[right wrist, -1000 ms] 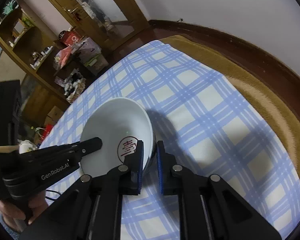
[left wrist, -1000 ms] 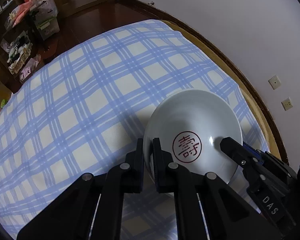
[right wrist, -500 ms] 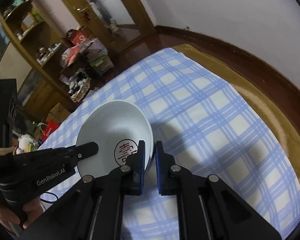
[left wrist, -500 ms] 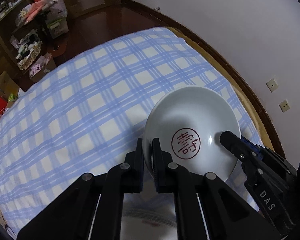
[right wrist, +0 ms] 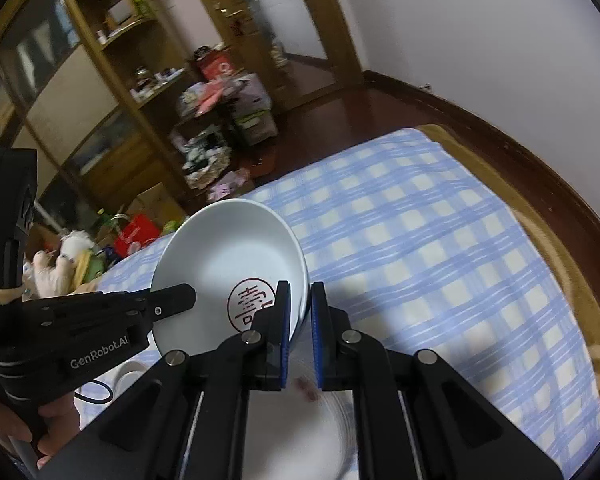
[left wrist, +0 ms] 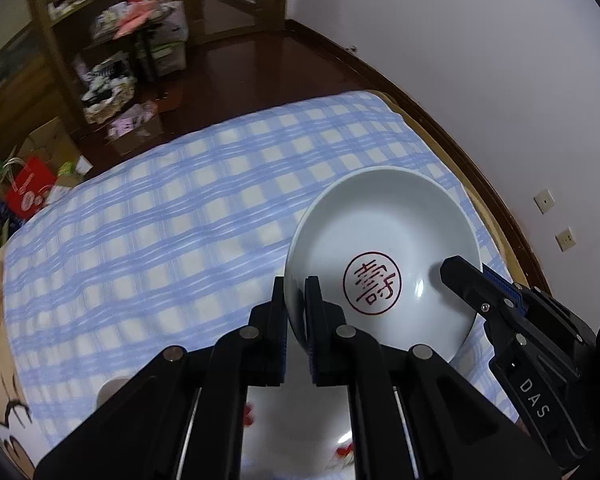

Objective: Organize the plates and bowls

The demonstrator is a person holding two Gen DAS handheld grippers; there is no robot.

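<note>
Left gripper (left wrist: 296, 312), right gripper (right wrist: 300, 316) both clamp bowl (left wrist: 384, 248) rim

Counted around the bed (left wrist: 160, 240): one white bowl (left wrist: 384, 240) with a red seal, one white plate (left wrist: 300, 432) with red marks below that bowl, two tools, left (left wrist: 296, 308) and right (right wrist: 298, 312), one checked blue cloth (right wrist: 420, 240) and two wall sockets (left wrist: 544, 201) beside the bed.

White bowl (left wrist: 384, 240) with a red circled character at its centre, blue-and-cream checked bedsheet (left wrist: 172, 248), black tools with blue pads, white plate (left wrist: 300, 432) with red marks, dark brown floor (left wrist: 260, 68)
</note>
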